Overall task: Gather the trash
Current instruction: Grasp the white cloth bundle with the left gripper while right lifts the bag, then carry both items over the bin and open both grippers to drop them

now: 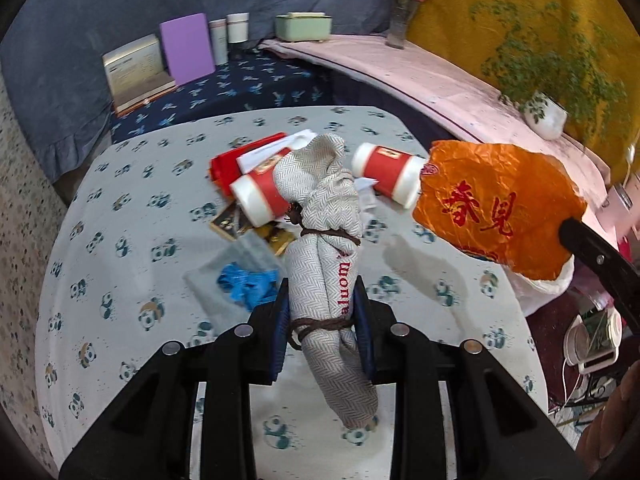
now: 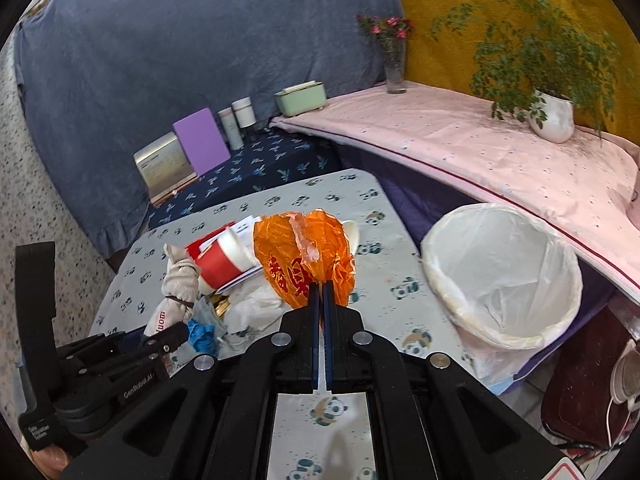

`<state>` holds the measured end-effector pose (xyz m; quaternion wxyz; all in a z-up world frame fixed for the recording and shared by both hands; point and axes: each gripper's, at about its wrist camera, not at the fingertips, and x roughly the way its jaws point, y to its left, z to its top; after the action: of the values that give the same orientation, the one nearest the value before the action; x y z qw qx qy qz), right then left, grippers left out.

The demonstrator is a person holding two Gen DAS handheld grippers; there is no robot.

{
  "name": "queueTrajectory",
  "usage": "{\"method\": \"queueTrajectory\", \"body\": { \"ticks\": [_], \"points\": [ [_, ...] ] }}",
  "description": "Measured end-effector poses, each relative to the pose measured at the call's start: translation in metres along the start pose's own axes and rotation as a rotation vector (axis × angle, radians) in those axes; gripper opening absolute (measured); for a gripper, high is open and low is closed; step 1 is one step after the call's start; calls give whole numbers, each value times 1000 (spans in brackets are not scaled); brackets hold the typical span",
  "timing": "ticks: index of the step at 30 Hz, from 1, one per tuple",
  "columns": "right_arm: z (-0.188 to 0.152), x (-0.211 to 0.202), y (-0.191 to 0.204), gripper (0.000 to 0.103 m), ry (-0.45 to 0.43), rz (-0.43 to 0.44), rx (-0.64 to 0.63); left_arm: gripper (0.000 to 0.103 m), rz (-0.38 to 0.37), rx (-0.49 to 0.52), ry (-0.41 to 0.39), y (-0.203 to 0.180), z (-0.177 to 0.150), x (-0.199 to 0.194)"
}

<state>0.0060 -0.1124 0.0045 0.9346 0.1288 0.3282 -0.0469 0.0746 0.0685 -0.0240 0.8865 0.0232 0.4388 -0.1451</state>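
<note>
My left gripper (image 1: 322, 300) is shut on a grey herringbone cloth bundle (image 1: 324, 240) tied with brown string, held above the panda-print table (image 1: 120, 200); the bundle also shows in the right wrist view (image 2: 176, 292). My right gripper (image 2: 321, 286) is shut on a crumpled orange plastic bag (image 2: 304, 252), seen lifted at the right in the left wrist view (image 1: 496, 204). Two red-and-white paper cups (image 1: 260, 196) (image 1: 392, 172), red and white papers (image 1: 248, 156), a blue glove in clear wrap (image 1: 248, 284) and a white tissue (image 2: 256, 308) lie in a pile on the table.
A bin lined with a white bag (image 2: 504, 272) stands off the table's right side. Behind are a pink-covered shelf (image 2: 480, 140) with a potted plant (image 2: 552, 116), a flower vase (image 2: 394, 64), a green box (image 2: 300, 98), a purple board (image 2: 202, 146) and canisters (image 2: 244, 112).
</note>
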Motion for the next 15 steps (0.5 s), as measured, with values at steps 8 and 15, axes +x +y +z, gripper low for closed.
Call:
{"method": "queueTrajectory", "body": {
  "ticks": [8,15],
  "points": [
    [1,-13,-43,2,-32,-51,74,28,-50,100,-1,-56,3,5],
    [0,-21,-91,2,-54,-124,142,28,-112,196,12,-112,9,17]
  ]
}}
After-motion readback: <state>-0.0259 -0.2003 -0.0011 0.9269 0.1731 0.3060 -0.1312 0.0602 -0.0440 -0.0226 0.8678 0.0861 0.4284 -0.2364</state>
